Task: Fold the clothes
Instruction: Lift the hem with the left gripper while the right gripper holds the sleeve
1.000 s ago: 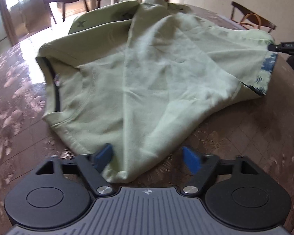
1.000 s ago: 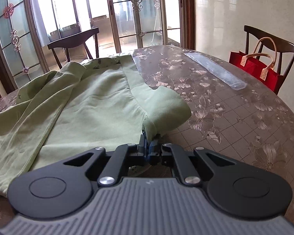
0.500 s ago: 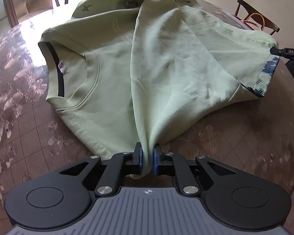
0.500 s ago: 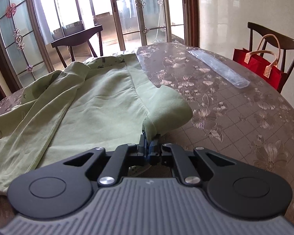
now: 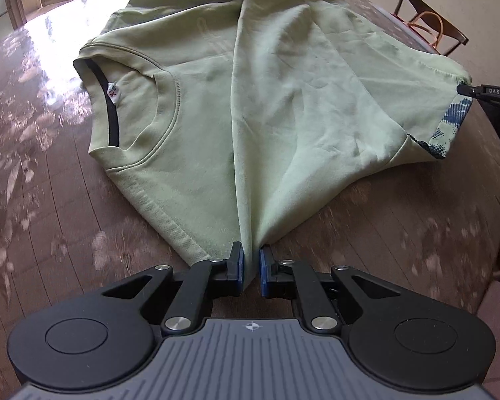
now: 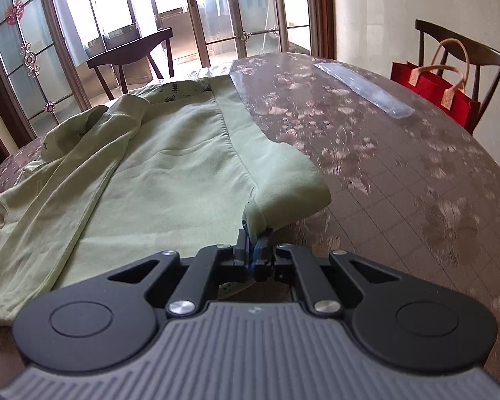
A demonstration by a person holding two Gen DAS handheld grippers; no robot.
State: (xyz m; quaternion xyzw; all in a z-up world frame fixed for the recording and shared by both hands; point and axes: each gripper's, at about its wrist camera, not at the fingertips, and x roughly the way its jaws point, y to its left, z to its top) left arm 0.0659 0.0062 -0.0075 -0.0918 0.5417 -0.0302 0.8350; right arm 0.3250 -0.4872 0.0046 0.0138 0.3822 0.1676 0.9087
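On the floral table (image 5: 66,226), the soft, light green shirt (image 5: 283,106) is sagging between its gripped edges: left gripper (image 5: 249,268) is pinching the shoulder corner, right gripper (image 6: 255,250) the hem

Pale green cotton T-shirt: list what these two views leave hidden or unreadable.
- Left wrist view: small neck label on the pale green cotton T-shirt, print too small.
- Left wrist view: right tongs, only a tip shows; frame edge cuts the rest.
- Right wrist view: pinched shirt edge behind right tongs' fingers.
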